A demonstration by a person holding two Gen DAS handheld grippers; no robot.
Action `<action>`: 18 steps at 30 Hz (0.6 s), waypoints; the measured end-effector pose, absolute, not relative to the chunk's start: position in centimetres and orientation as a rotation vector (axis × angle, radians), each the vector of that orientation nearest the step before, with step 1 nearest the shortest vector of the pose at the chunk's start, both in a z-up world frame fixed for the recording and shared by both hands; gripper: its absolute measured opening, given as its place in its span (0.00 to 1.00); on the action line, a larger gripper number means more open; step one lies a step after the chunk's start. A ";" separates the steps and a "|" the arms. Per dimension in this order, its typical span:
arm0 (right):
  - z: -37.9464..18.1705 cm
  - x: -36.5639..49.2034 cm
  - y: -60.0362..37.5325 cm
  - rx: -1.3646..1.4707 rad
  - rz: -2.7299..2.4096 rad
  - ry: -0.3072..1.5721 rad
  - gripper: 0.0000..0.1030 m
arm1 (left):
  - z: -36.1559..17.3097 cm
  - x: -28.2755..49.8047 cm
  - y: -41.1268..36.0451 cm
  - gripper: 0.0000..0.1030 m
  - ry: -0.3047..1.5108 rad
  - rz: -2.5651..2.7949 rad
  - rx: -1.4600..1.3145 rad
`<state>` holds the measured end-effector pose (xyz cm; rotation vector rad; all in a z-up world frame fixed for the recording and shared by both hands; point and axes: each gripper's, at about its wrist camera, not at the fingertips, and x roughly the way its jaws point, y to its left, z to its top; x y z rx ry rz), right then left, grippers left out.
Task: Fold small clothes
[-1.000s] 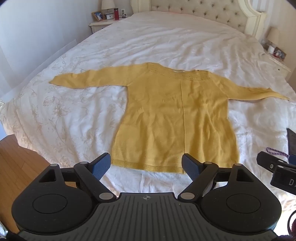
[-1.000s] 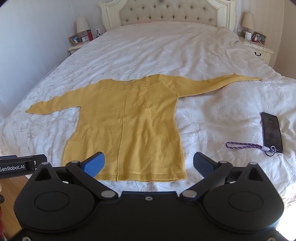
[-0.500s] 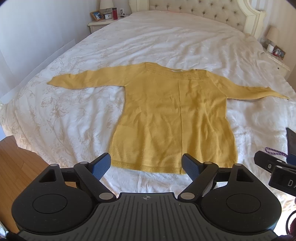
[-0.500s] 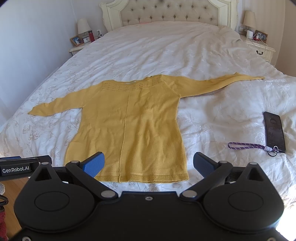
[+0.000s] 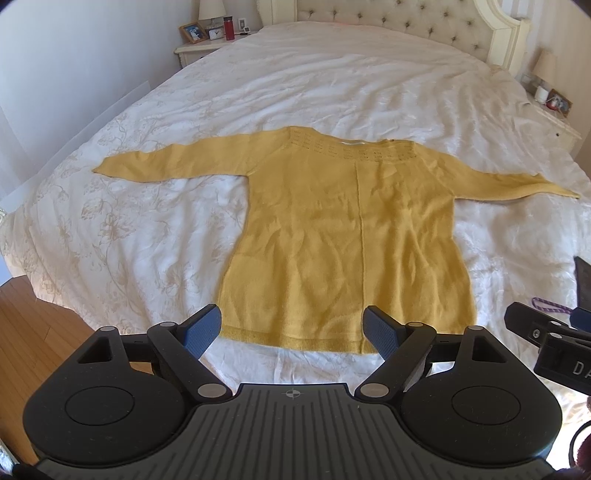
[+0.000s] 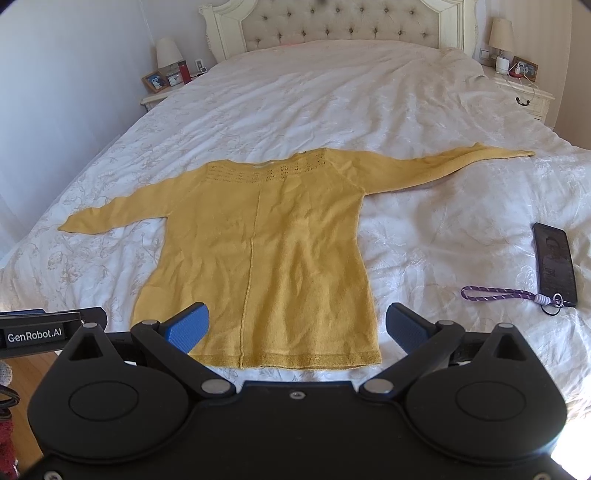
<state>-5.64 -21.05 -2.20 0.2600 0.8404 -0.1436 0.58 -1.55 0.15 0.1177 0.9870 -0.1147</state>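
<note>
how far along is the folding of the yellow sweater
Done: the sweater lies spread flat on the bed, both sleeves out to the sides. In hand: nothing; the left tool and right tool hover open over the hem, gripping no cloth. Left: every fold, sleeves and body alike.

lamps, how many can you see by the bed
2: one lamp on the nightstand left of the headboard, the other lamp on the nightstand right of it. None seems hidden.
</note>
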 end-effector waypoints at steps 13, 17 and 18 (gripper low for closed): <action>-2.3 -5.3 -21.5 0.284 -0.134 0.840 0.99 | 0.0 0.7 -1.4 0.81 0.987 -0.117 0.118; -2.3 -5.4 -21.5 0.283 -0.134 0.840 0.99 | -0.1 0.8 -1.5 0.81 0.987 -0.118 0.118; -2.3 -5.3 -21.5 0.286 -0.132 0.839 0.99 | -0.1 0.8 -1.5 0.81 0.987 -0.119 0.117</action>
